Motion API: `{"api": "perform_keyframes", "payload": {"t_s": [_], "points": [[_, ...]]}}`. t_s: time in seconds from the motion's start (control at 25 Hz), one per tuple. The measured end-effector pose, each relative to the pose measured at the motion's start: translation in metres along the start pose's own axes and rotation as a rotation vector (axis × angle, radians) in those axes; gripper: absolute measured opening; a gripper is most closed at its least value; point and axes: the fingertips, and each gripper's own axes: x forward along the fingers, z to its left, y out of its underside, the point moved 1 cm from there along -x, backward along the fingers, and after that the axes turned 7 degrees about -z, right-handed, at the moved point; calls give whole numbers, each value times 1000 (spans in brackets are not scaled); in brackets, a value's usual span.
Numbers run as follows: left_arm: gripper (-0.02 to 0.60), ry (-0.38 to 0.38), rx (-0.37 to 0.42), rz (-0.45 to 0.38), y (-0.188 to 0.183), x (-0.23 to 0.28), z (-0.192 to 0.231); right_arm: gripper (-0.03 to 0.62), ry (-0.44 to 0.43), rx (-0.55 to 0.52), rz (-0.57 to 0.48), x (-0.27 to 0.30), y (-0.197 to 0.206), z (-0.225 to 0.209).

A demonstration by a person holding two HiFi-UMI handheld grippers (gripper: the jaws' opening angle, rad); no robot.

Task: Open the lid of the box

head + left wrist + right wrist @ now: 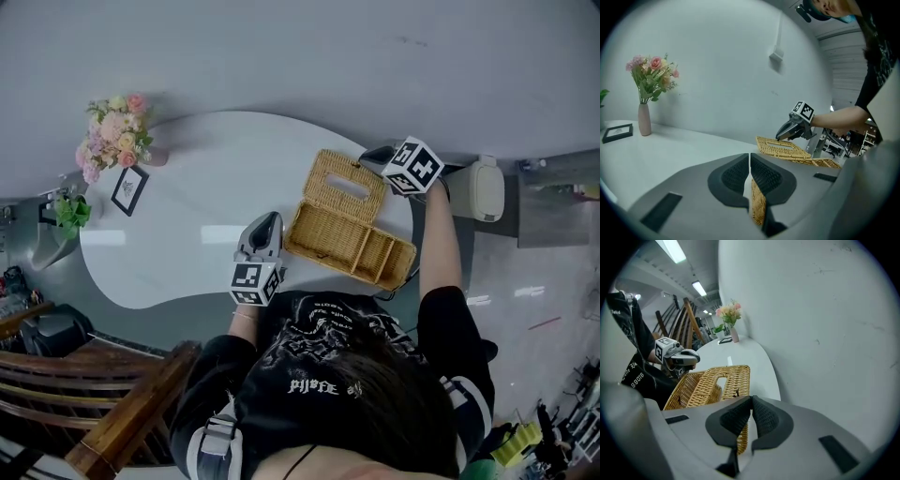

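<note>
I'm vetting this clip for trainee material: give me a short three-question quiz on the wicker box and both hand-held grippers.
1. True or false: the wicker lid is swung open, off the wicker box.
2. The left hand-held gripper clamps: A the lid, B the box's wall, C nothing?
3. Fill in: the right hand-held gripper is shut on the ___'s edge.
Key: 1 true; 2 B; 3 lid.

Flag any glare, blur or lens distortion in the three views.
Head view: even light, soft glare patch on the table, wicker box sharp. Left gripper view: fisheye, black corners, no glare. Right gripper view: same fisheye, ceiling lights blown out, lid in focus.
</note>
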Motion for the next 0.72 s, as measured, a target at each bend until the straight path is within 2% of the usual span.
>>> {"api": "perform_keyframes", "payload": {"t_s": [0.36,0.52,0.72], "points": [[26,-7,16,-9,-3,7,-5,35,-55,103,18,22,23,-5],[26,-24,-13,-17,-3,9,1,36,-69,163,18,31,31,-8],[26,-25,-26,-21,-3,9,4,77,0,230,-55,27,24,-16]]}}
